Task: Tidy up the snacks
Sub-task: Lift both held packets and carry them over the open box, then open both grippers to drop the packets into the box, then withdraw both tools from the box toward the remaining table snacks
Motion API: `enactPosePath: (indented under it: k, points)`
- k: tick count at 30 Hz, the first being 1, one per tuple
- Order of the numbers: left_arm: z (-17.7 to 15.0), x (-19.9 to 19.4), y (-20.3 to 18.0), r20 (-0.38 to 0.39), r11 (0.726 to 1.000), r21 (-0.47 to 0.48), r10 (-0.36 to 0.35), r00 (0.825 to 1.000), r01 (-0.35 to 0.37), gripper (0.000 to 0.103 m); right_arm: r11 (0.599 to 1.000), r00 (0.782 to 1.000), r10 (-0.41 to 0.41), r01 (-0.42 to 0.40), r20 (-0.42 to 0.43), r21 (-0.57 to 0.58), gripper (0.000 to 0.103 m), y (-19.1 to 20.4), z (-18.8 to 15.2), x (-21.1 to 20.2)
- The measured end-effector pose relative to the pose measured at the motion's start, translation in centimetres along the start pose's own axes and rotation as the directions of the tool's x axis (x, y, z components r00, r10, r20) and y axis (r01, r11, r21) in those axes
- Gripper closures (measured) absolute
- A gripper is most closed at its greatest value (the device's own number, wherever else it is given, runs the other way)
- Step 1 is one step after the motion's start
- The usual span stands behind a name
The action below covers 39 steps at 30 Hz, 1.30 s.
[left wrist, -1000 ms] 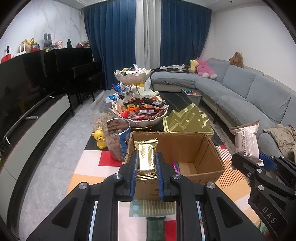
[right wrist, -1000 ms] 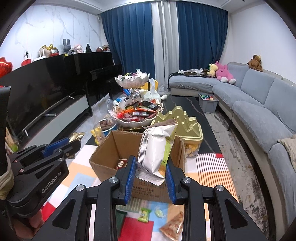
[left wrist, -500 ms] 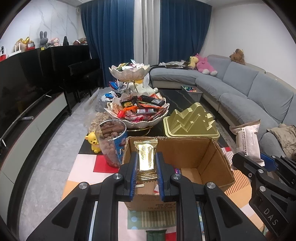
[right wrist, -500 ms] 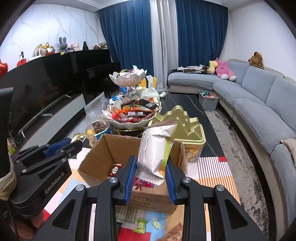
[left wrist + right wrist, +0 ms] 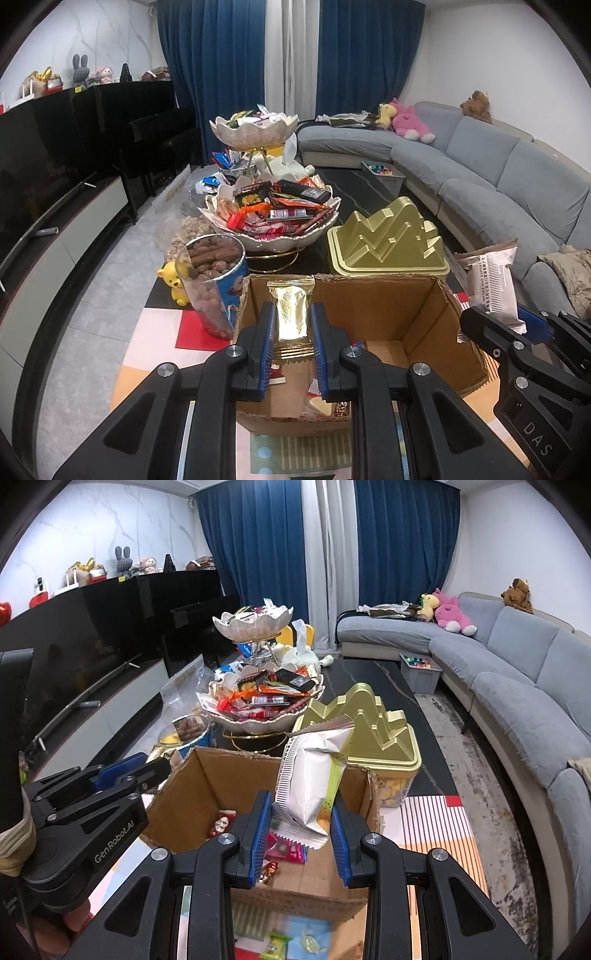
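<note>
Both grippers had moved forward over open brown cardboard box. Left gripper clamped narrow on gold foil snack packet; right gripper pinched white crinkled snack bag. Box interior mostly free.

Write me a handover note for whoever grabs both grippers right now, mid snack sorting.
Left gripper: shut on a gold snack packet, held over the cardboard box.
Right gripper: shut on a white snack bag, also over the box.
Done: a few snacks already lie in the box.
Left: release both packets into the box, then collect the loose sweets on the mat in front of it.
</note>
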<state>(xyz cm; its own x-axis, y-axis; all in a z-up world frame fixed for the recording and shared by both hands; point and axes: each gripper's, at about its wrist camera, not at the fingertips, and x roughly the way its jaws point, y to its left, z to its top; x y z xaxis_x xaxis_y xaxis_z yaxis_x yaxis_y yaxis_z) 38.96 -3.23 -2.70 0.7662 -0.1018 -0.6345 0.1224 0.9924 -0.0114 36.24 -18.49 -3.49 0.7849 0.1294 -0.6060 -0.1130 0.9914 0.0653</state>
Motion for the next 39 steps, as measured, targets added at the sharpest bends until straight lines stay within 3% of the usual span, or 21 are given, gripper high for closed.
enactPosePath:
  k: [3, 7, 9, 11, 16, 39]
  points:
    - [0.0, 0.3, -0.1, -0.006, 1.0, 0.0, -0.007, 1.0, 0.007, 0.082, 1.0, 1.0, 0.002, -0.002, -0.005, -0.012, 0.071, 0.0, 0.0, 0.4]
    - [-0.2, 0.3, 0.0, -0.004, 1.0, -0.002, -0.001, 1.0, 0.001, 0.062, 1.0, 1.0, 0.001, -0.001, -0.002, -0.017, 0.065, -0.1, 0.0, 0.4]
    - [-0.2, 0.1, 0.0, -0.002, 1.0, -0.004, -0.002, 1.0, 0.002, 0.056, 1.0, 1.0, -0.005, 0.005, 0.011, -0.01, 0.045, -0.3, 0.0, 0.0]
    - [-0.2, -0.1, -0.1, 0.001, 1.0, -0.002, 0.003, 1.0, -0.003, 0.051, 1.0, 1.0, -0.012, 0.012, 0.023, -0.007, 0.038, -0.4, 0.1, -0.3]
    - [-0.2, -0.9, -0.1, 0.004, 1.0, -0.008, 0.008, 1.0, -0.008, 0.044, 1.0, 0.999, -0.024, 0.025, 0.032, -0.008, 0.036, -0.6, 0.2, -1.0]
    - [-0.8, -7.6, -1.1, 0.064, 0.999, 0.005, 0.039, 0.997, -0.039, 0.042, 0.999, 0.993, -0.054, 0.054, 0.103, -0.005, 0.036, -1.0, -0.1, -7.4]
